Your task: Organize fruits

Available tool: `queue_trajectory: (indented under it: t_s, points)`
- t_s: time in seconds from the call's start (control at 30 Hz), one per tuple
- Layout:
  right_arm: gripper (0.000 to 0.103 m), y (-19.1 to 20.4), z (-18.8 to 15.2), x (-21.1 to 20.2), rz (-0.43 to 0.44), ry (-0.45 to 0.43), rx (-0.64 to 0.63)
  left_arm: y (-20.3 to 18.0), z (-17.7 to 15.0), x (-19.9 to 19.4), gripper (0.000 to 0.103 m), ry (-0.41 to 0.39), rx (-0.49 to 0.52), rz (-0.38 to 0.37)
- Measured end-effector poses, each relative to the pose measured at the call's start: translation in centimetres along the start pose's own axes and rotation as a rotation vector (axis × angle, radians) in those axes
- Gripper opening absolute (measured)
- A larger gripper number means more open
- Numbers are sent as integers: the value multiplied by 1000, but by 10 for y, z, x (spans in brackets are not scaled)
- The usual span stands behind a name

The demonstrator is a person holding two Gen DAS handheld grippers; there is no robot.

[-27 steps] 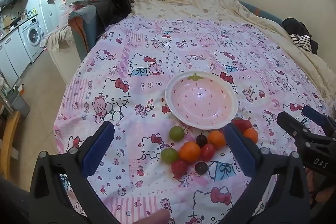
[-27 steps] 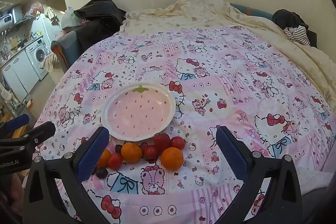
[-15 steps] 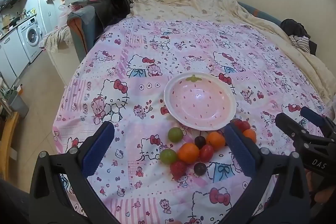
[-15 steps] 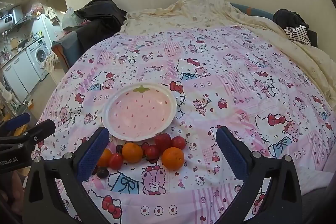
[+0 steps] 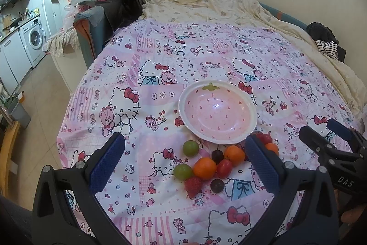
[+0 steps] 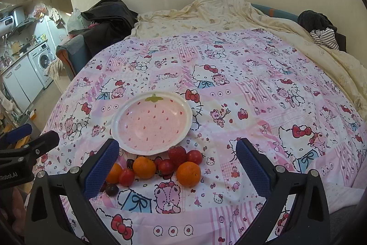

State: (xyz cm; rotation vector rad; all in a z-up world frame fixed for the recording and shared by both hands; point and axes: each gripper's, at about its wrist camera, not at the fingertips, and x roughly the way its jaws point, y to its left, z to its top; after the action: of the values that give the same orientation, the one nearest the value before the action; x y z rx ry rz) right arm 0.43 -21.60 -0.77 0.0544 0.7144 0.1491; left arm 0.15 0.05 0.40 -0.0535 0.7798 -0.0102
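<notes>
A pink strawberry-patterned plate (image 5: 250, 114) (image 6: 187, 110) lies empty on the cartoon-print bedspread. In front of it sits a loose cluster of fruit: two green grapes (image 5: 190, 148), oranges (image 5: 204, 168) (image 6: 188, 173), cherry tomatoes (image 5: 224, 168) (image 6: 166, 167), strawberries (image 5: 193, 185) (image 6: 177, 154) and dark grapes (image 5: 217, 185). My left gripper (image 5: 185, 159) hangs open above the cluster's left part, holding nothing. My right gripper (image 6: 176, 159) also stands open over the cluster, empty. Each gripper shows at the edge of the other's view.
The bedspread (image 5: 160, 56) drops off at its left edge toward a tiled floor and a washing machine (image 5: 34, 38). A cream blanket (image 6: 218, 13) is bunched at the back, with dark clothes (image 6: 107, 15) and a striped garment (image 6: 325, 37) near the wall.
Both views drift only slightly; the plate and fruit sit a touch lower and further left in the left wrist view. Neither gripper's jaws have changed.
</notes>
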Motion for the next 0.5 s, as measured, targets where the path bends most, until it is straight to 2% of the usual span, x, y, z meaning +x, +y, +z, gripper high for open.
queue_trajectory:
  t_s: [0.5]
  points:
    - [103,1,-1,-1,0,-4,2,-1,0,1,103,1,-2,1]
